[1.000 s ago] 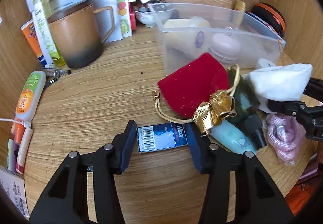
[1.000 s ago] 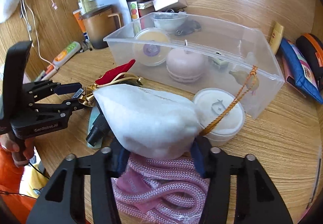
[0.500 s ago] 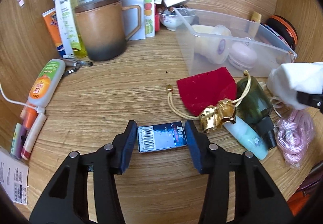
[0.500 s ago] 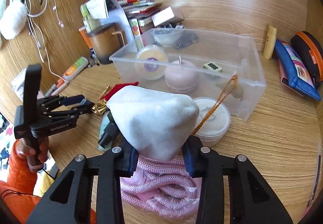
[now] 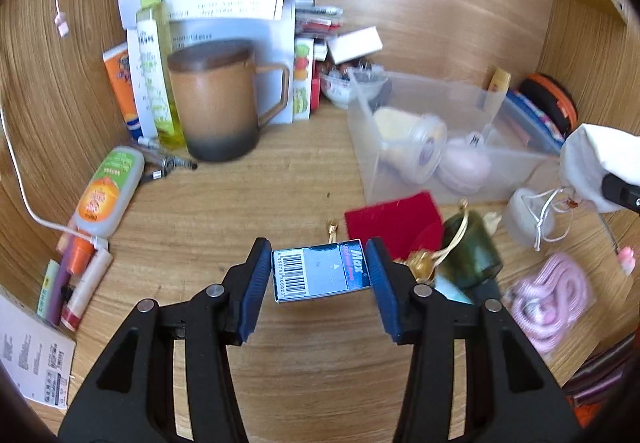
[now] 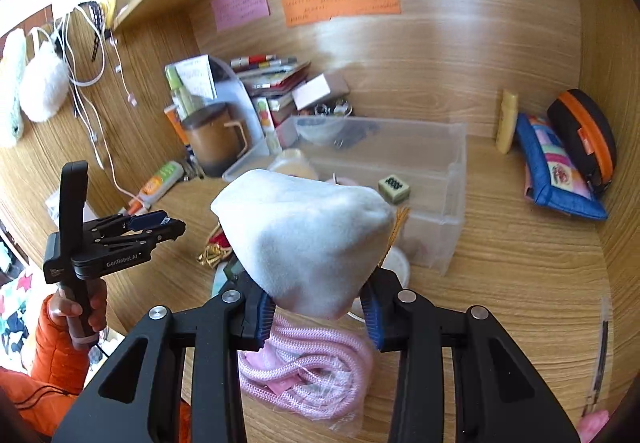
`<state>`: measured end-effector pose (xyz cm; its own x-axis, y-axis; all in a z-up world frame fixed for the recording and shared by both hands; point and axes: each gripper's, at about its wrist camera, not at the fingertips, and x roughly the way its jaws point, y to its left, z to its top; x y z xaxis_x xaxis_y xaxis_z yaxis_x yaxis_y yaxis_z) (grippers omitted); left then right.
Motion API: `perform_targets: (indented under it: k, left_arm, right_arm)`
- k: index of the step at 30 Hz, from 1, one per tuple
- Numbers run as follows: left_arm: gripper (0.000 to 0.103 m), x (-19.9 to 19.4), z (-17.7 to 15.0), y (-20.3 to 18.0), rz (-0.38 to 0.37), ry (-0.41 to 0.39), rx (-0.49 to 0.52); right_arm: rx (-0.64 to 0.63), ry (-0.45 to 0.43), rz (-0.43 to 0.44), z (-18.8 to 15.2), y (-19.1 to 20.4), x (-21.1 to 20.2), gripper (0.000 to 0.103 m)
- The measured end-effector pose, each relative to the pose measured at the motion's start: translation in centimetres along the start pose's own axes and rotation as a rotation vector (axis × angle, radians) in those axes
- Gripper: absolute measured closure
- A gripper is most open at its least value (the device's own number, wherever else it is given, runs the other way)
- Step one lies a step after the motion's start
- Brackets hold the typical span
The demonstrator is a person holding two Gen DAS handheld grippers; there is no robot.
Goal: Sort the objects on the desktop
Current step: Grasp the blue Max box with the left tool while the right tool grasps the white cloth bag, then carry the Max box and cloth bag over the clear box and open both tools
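Wood-grain desk [image 5: 240, 211] carries clutter. Left gripper [image 5: 319, 275] is clamped on a flat blue box [image 5: 320, 274], lifted above bare desk; right gripper [image 6: 318, 309] squeezes a soft white pouch [image 6: 304, 239] before the clear plastic bin [image 6: 432, 171].

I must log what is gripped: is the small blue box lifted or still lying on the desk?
Lifted: the small blue box hangs between the left tongs, clear above the desk.

Pink, green and orange sticky notes [image 6: 340, 1] hang on the wooden back wall above the brown mug [image 5: 218, 103]. White cables [image 6: 94, 83] dangle left of the mug, beside what looks like a fluffy white item [image 6: 42, 87].
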<state>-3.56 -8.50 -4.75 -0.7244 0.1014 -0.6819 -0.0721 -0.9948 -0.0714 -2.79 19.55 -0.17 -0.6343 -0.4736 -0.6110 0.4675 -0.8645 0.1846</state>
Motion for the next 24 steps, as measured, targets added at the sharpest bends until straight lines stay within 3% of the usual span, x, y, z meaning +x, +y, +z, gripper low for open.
perform_targets:
  k: [8,17,24]
  left_arm:
    - [0.055,-1.2,2.8,-1.3,-0.026,-0.058,0.028]
    - [0.055,-1.1,6.3,-2.7,-0.113,-0.065,0.049]
    - [0.055,-0.3,9.5,-4.4,-0.133,-0.069,0.082]
  right_arm:
    - [-0.006,-0.045,-0.016,1.8,-0.6,-0.8,0.070]
    - [-0.042,-0.079,-0.038,5.0,-2.0,-0.7,0.070]
    - [-0.062,-0.074,-0.063,7.1,-3.4,1.0,0.070]
